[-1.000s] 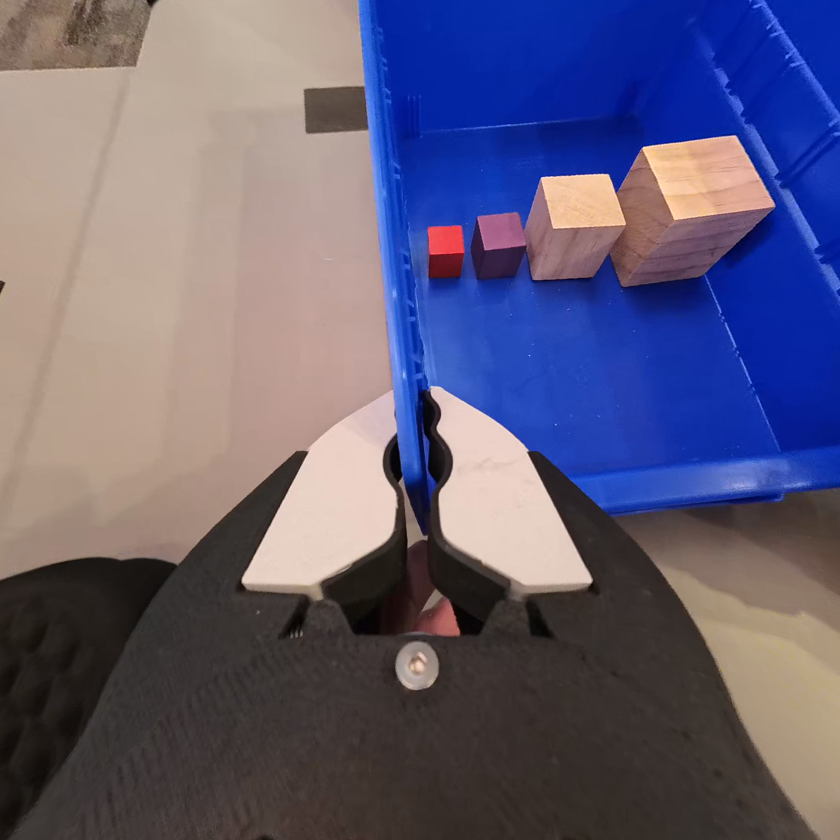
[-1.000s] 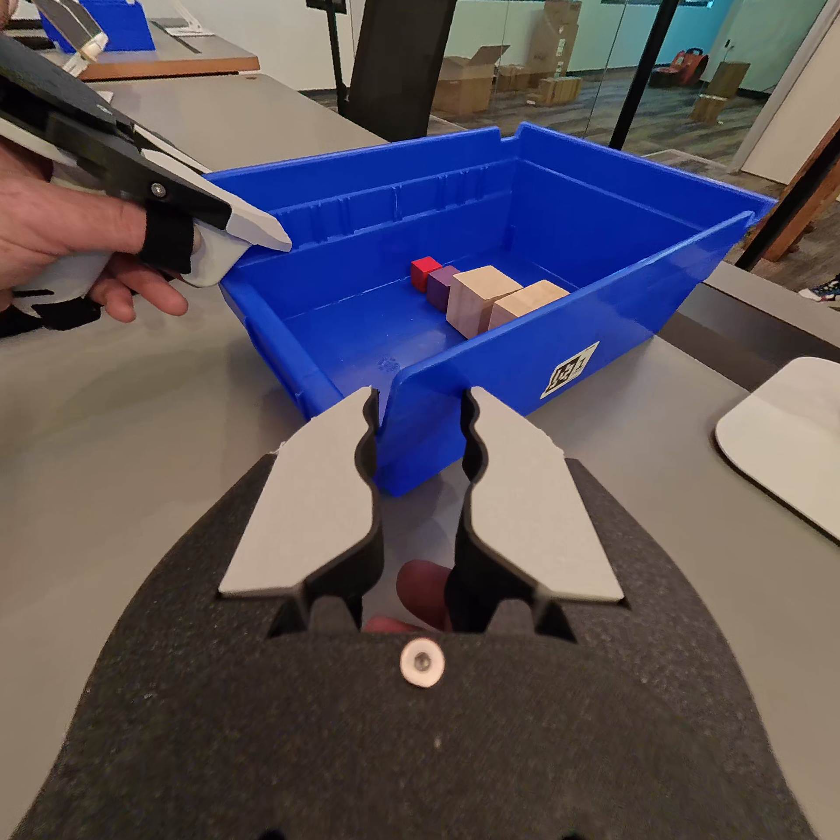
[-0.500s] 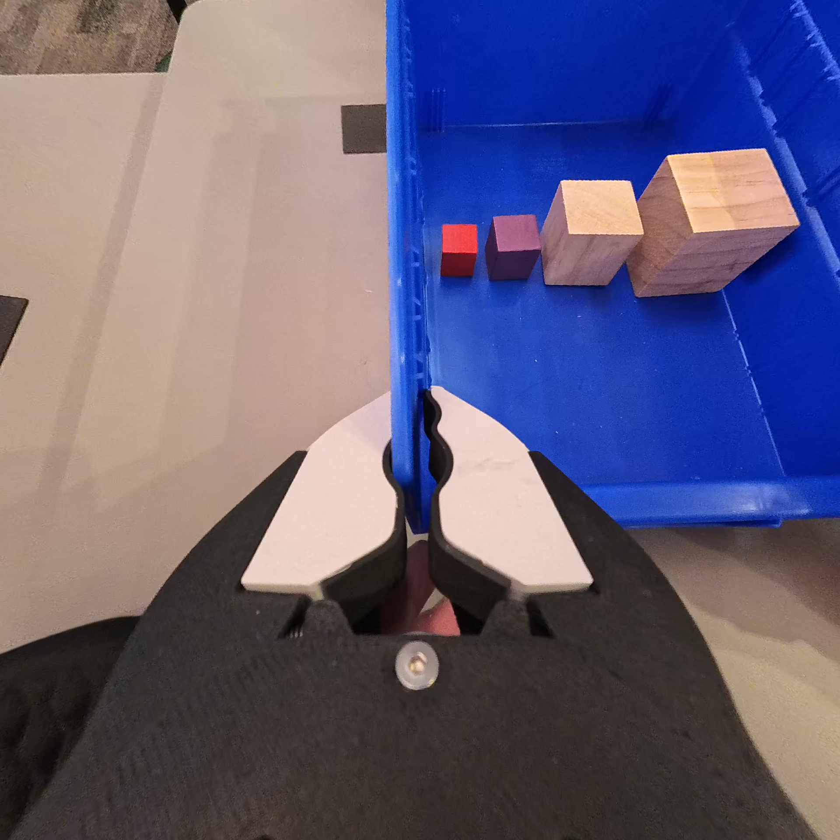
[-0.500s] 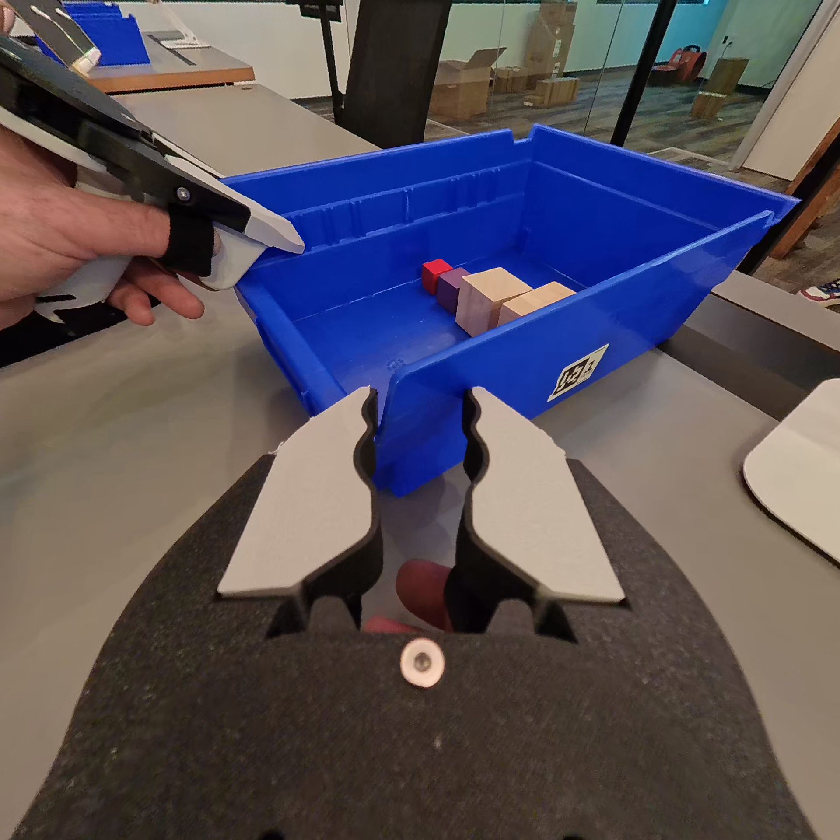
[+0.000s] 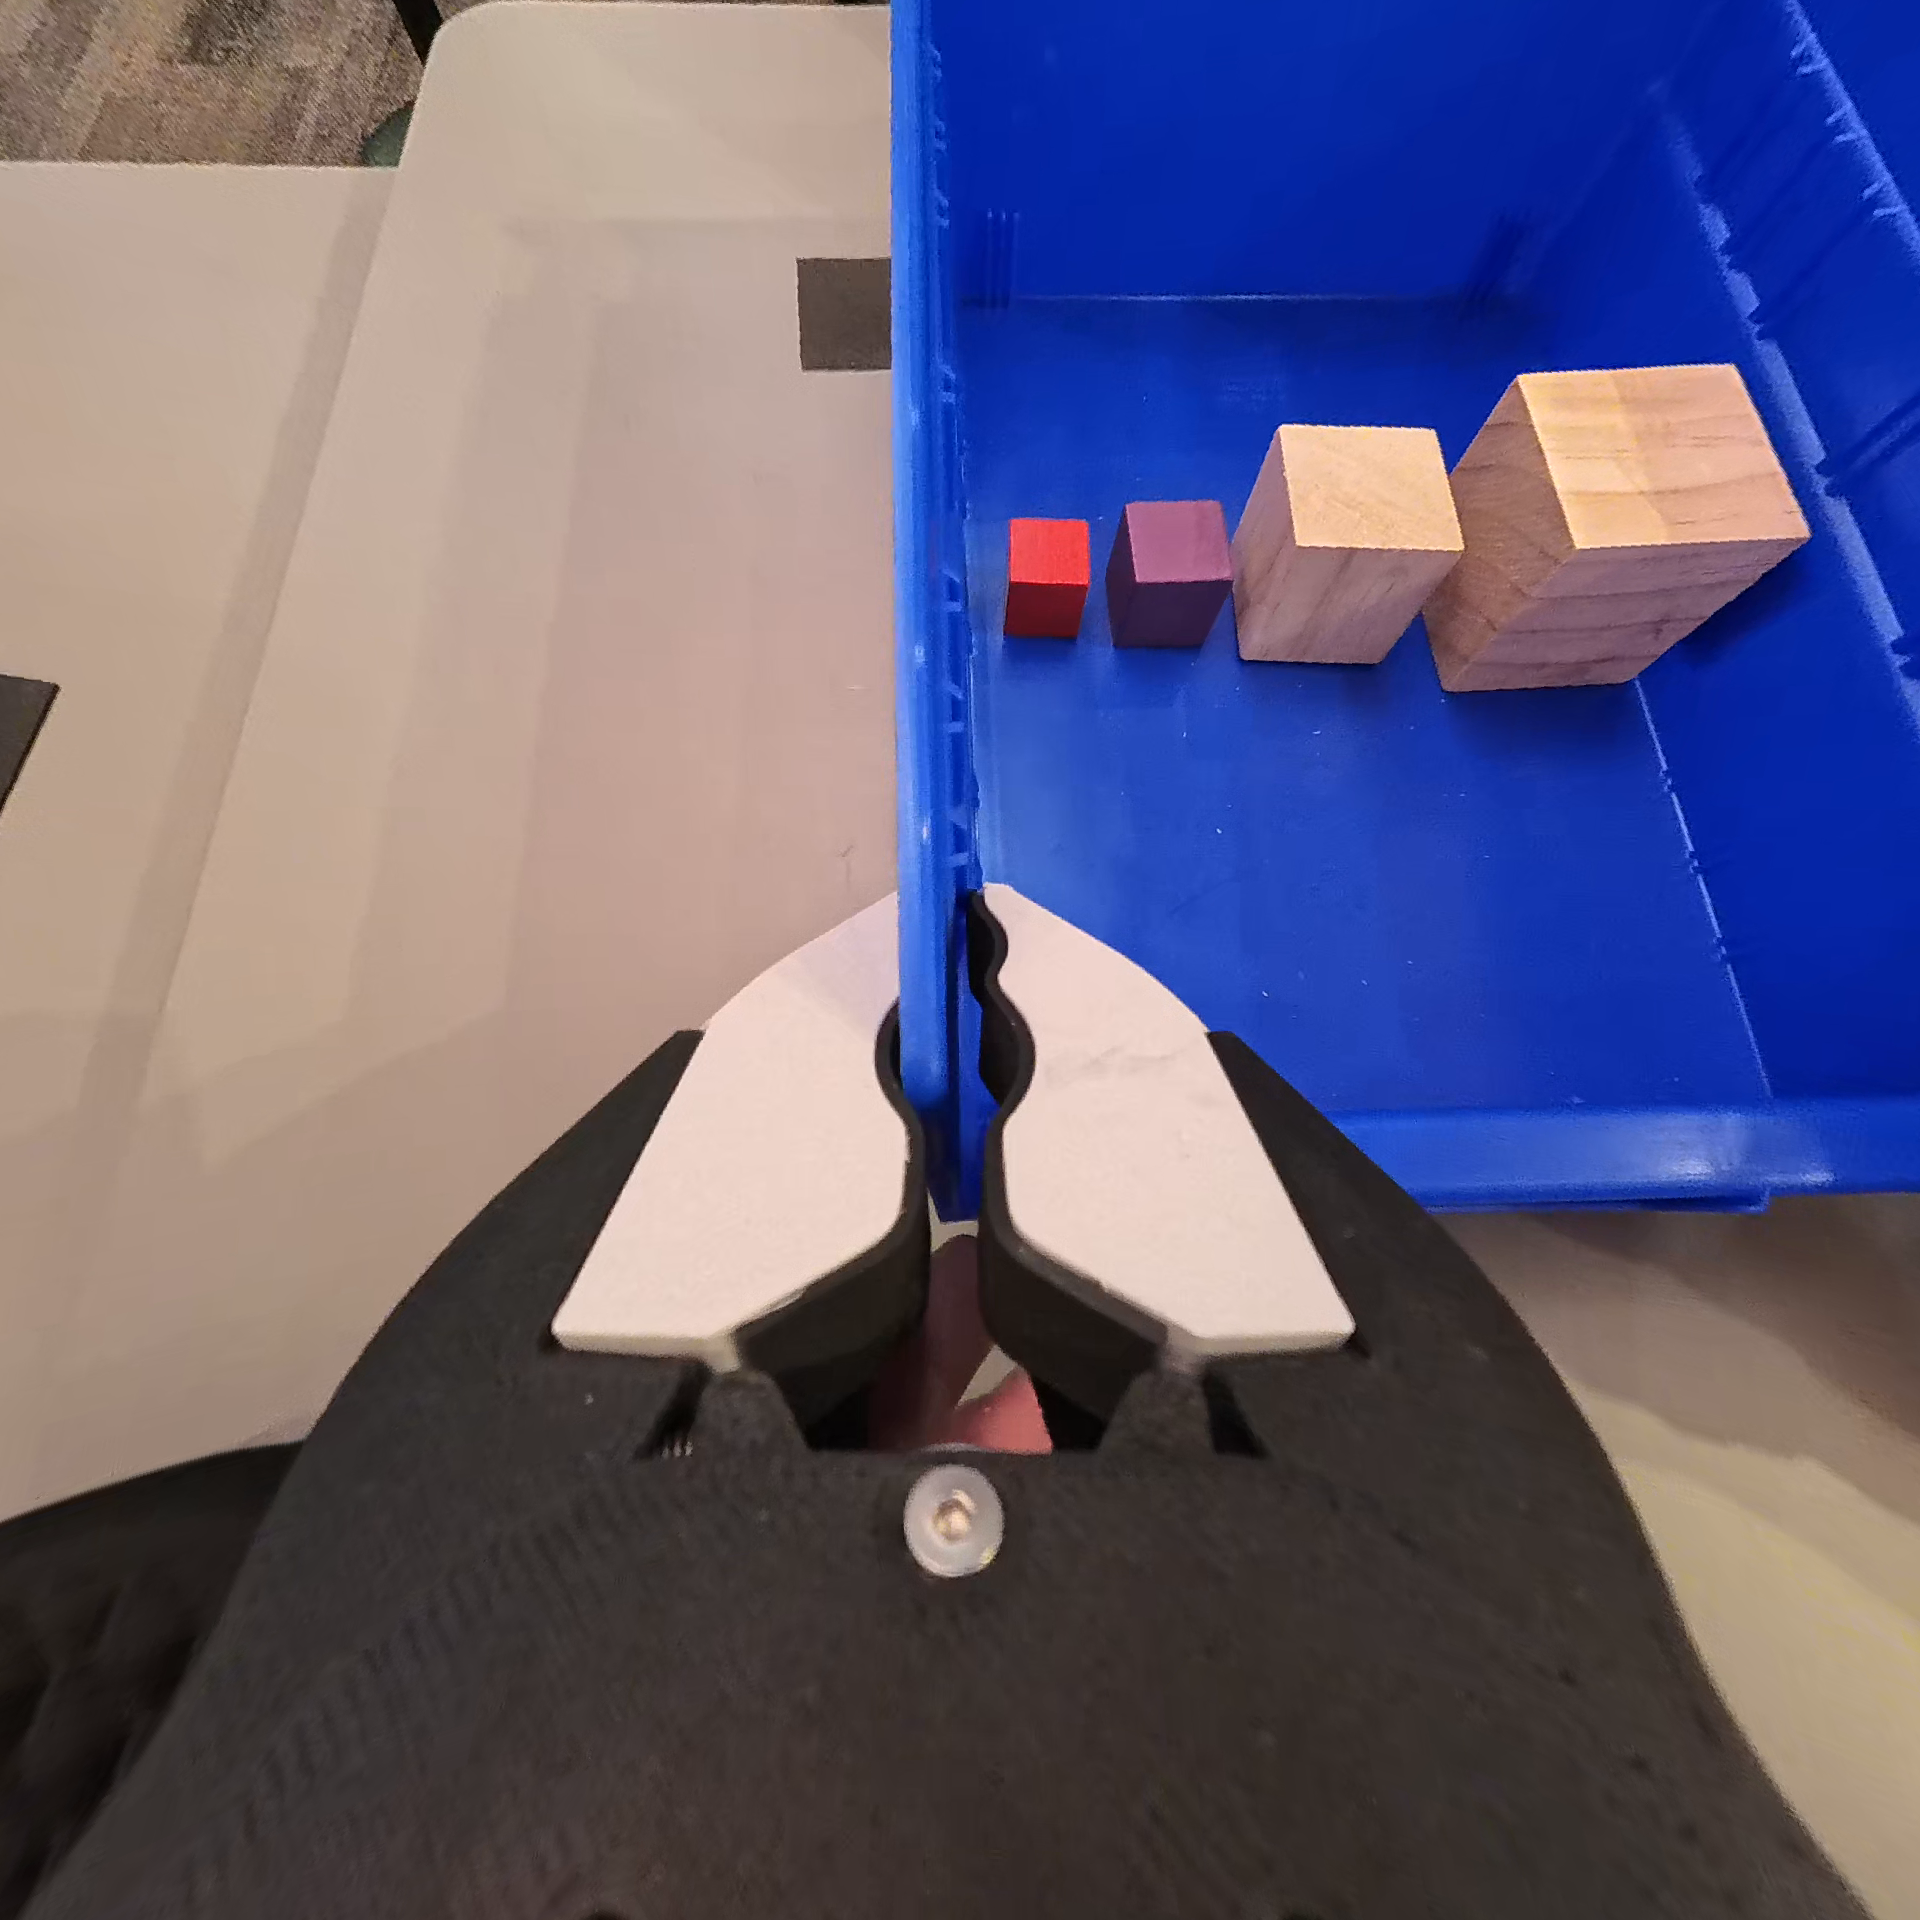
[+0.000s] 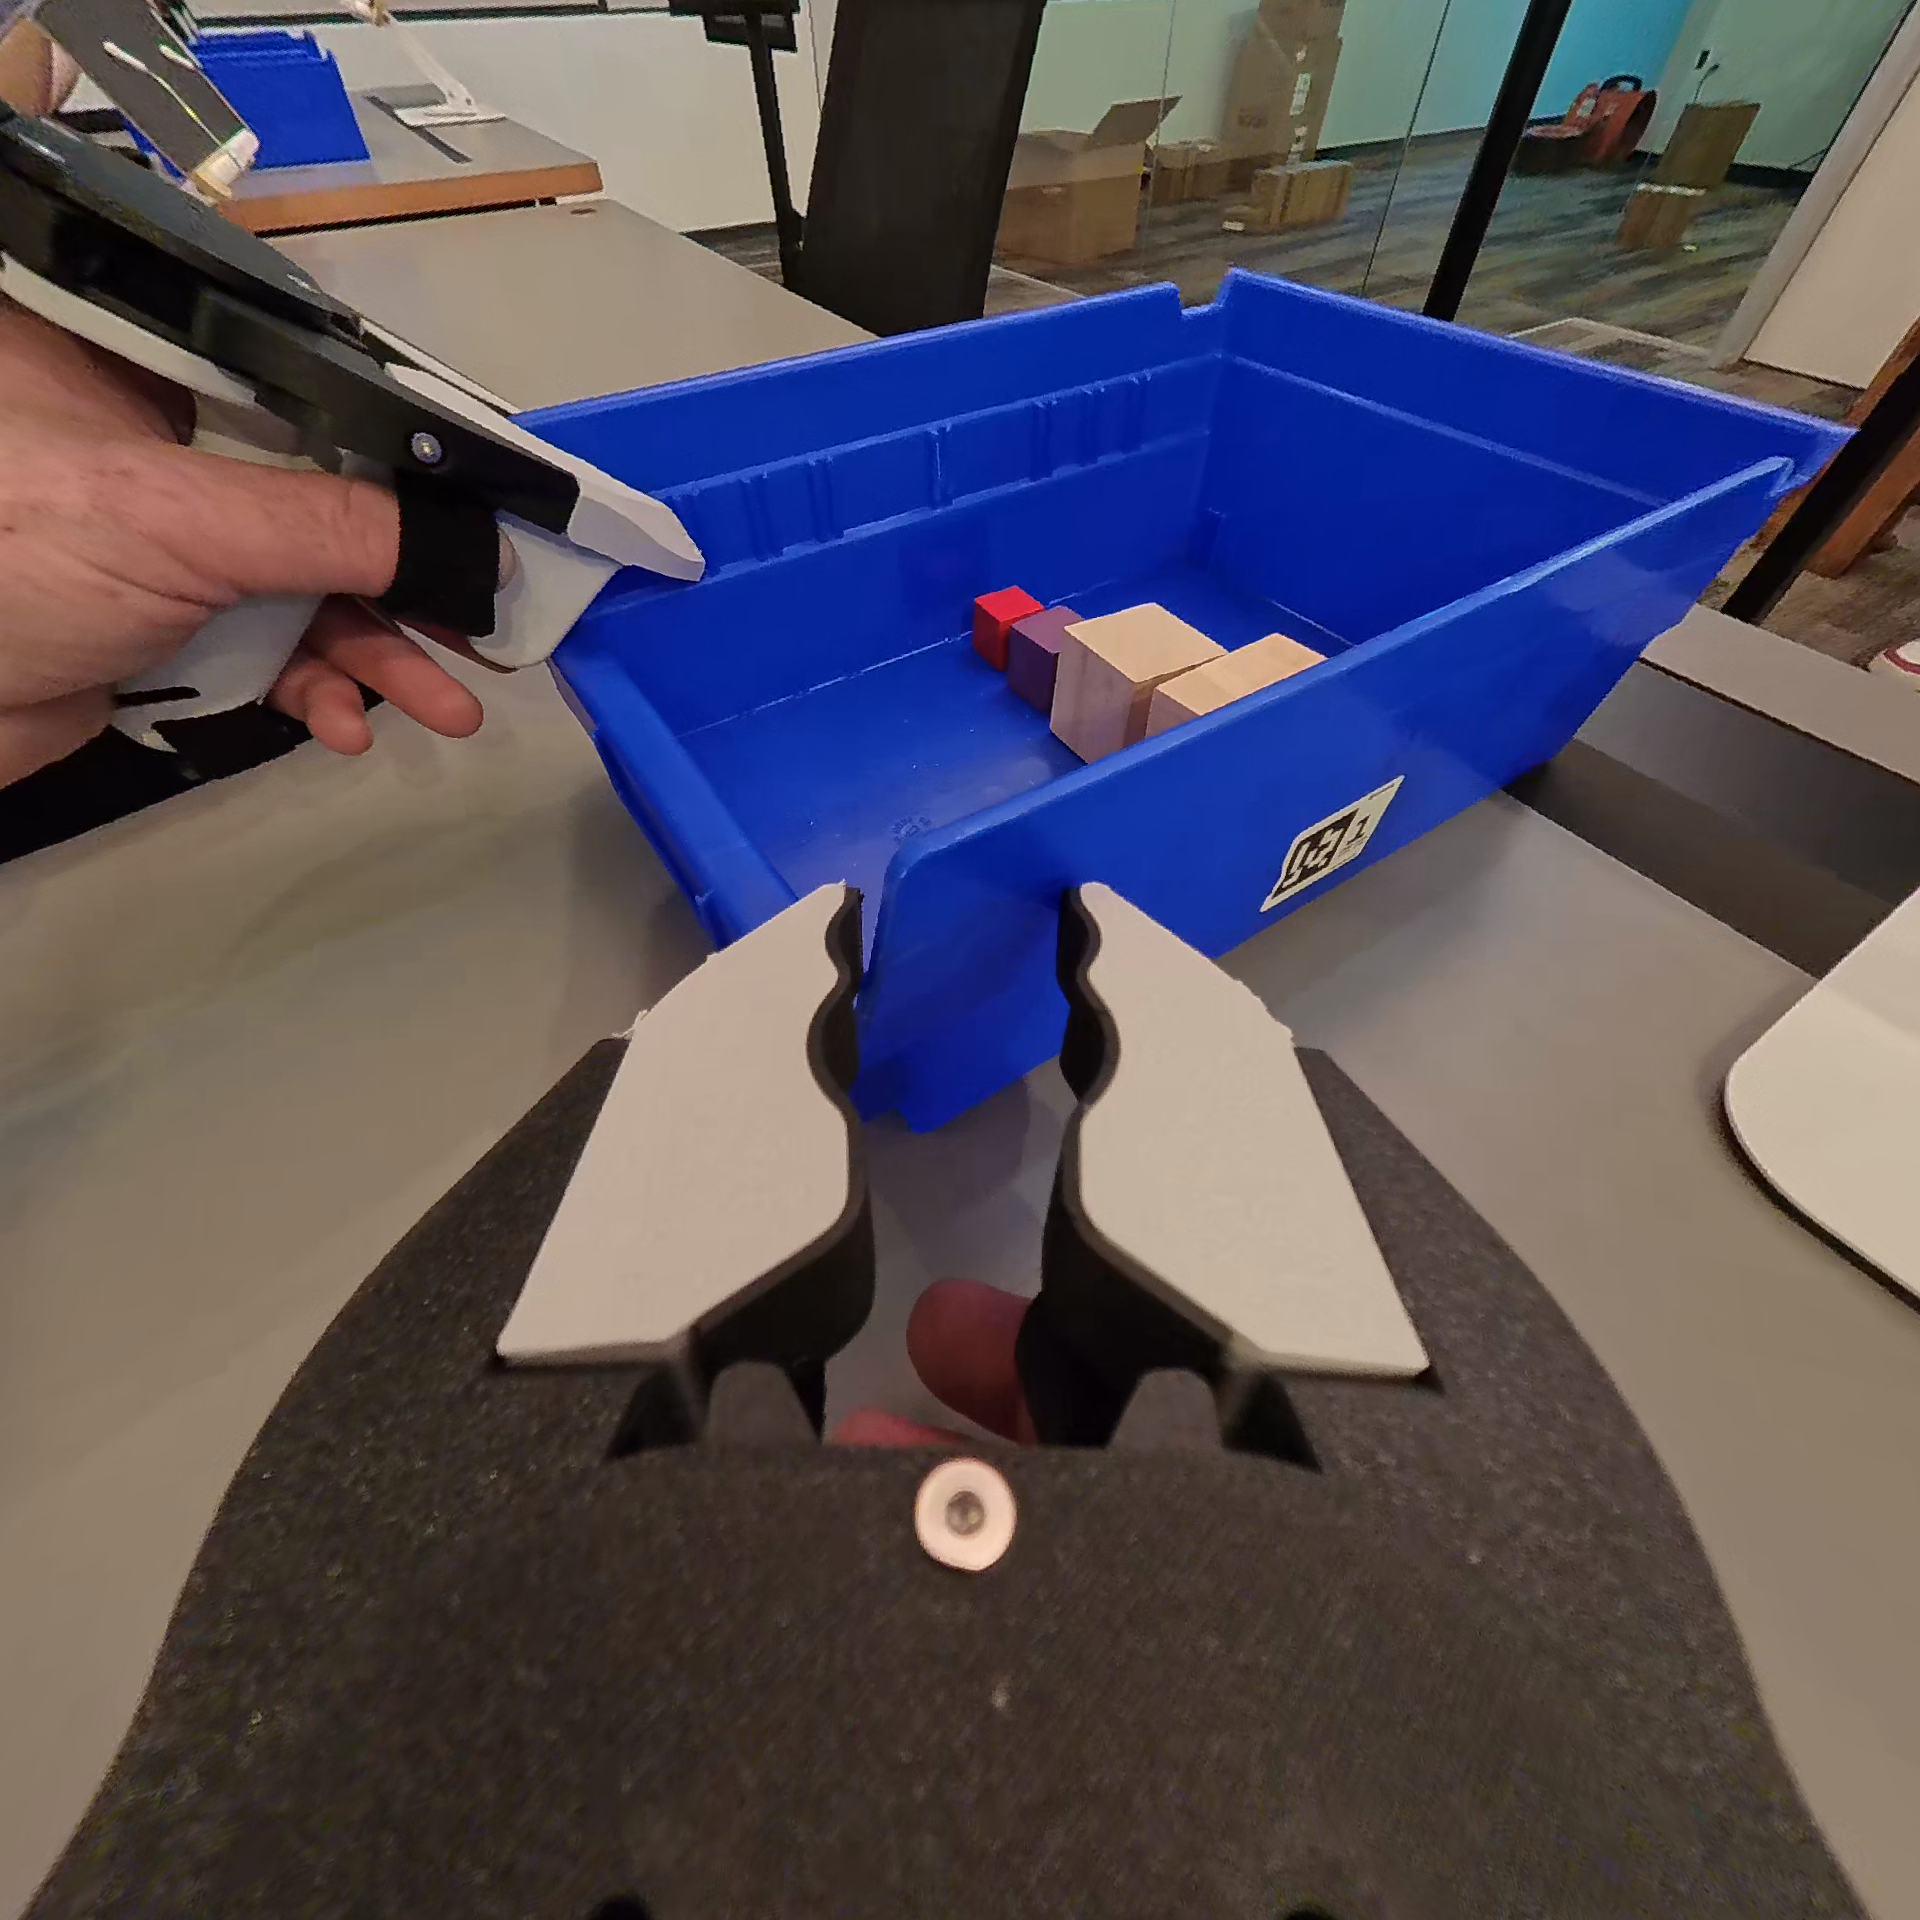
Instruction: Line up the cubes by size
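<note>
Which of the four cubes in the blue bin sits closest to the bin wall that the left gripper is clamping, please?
The red cube, the smallest, at the row's end next to the wall held by the left gripper; the purple cube and both wooden cubes lie farther away.

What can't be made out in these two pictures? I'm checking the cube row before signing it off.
- Largest wooden cube, right wrist view: the blue bin's near wall hides its lower part.
- Purple cube, same view: partly behind the medium wooden cube.
- Left claw, left wrist view: the bin wall it clamps covers its left fingertip.
- Bin's right wall, left wrist view: cut off by the picture edge.
</note>
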A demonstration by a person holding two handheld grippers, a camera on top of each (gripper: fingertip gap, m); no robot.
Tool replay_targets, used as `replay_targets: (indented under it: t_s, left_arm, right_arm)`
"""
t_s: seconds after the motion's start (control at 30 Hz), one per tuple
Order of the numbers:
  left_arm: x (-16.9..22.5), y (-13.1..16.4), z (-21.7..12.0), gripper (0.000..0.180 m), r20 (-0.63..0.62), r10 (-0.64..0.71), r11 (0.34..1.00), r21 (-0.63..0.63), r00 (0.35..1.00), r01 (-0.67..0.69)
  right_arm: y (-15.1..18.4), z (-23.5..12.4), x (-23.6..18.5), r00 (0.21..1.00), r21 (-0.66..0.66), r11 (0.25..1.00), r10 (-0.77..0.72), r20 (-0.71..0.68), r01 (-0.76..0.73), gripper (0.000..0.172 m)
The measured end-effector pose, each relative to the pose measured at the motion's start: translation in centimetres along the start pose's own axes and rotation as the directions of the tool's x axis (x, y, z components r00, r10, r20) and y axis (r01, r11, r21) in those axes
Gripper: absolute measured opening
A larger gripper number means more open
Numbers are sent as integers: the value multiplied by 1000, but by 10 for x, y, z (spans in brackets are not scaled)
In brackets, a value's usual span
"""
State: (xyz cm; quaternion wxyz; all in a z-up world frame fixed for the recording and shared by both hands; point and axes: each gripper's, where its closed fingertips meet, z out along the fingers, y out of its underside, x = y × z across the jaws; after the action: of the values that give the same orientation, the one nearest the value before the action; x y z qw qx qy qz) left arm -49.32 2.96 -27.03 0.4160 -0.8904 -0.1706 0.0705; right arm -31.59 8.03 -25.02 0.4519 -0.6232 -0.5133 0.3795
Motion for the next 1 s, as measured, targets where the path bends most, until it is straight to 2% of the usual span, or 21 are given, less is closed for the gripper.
replay_targets:
  t_s: [0.77, 0.8, 0.9, 1.0]
  left_arm:
    - [-2, -7, 6, 4, 13, 2, 1000, 9, 1000, -2]
    - [-2, -8, 6, 8, 9, -6, 1000, 24, 1000, 5]
    - [-5, -8, 4, 45, 34, -37, 998, 55, 999, 35]
    - [-13, -11, -5, 66, 81, -40, 995, 100, 996, 32]
  right_arm:
    - [-3, 5, 7, 999, 7, 999, 34, 28, -34, 36]
    - [-3, 5, 7, 998, 8, 999, 40, 41, -40, 37]
    - [-6, 1, 6, 996, 34, 997, 62, 66, -64, 45]
    - [-11, -5, 9, 994, 81, 993, 83, 69, -88, 49]
